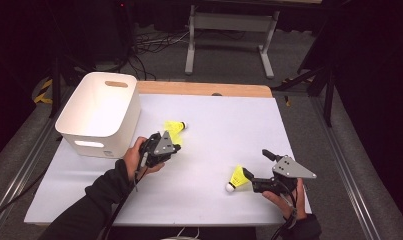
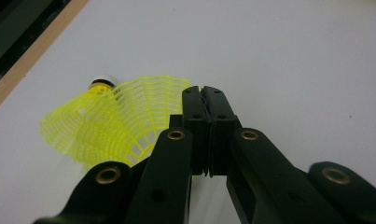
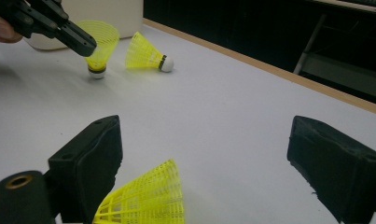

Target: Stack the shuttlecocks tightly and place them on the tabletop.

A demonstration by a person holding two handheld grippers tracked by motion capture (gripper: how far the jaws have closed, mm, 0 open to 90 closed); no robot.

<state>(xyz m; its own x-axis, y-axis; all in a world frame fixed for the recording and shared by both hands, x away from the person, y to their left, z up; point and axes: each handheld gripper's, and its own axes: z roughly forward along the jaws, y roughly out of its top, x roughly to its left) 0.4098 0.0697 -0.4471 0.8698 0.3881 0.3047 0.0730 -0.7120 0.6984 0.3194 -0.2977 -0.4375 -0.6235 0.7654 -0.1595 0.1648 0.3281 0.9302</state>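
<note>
**Left gripper clamped on a shuttlecock skirt; right gripper open over another**

The left gripper (image 2: 208, 100) has its jaws pressed together on the rim of a yellow mesh shuttlecock (image 2: 108, 123), which hangs cork-down to the left of the fingertips; in the right gripper view it stands with its cork touching or just above the table. A second shuttlecock (image 1: 176, 126) lies on its side just beyond those fingertips. The white bin (image 1: 100, 112) stands near the back of the left hand.

The right gripper (image 3: 209, 163) has its jaws spread wide. A third shuttlecock (image 3: 146, 198) lies between them, close against the left finger (image 3: 90, 163), skirt toward the camera.

Risks, as judged:
- The left grip holds only thin mesh at the edge. A quick lift or swing toward the bin may let the skirt slip free, or crease it
- The third shuttlecock sits off-centre between the right jaws. Closing as they stand may push it sideways or roll it out rather than pinch it
</note>
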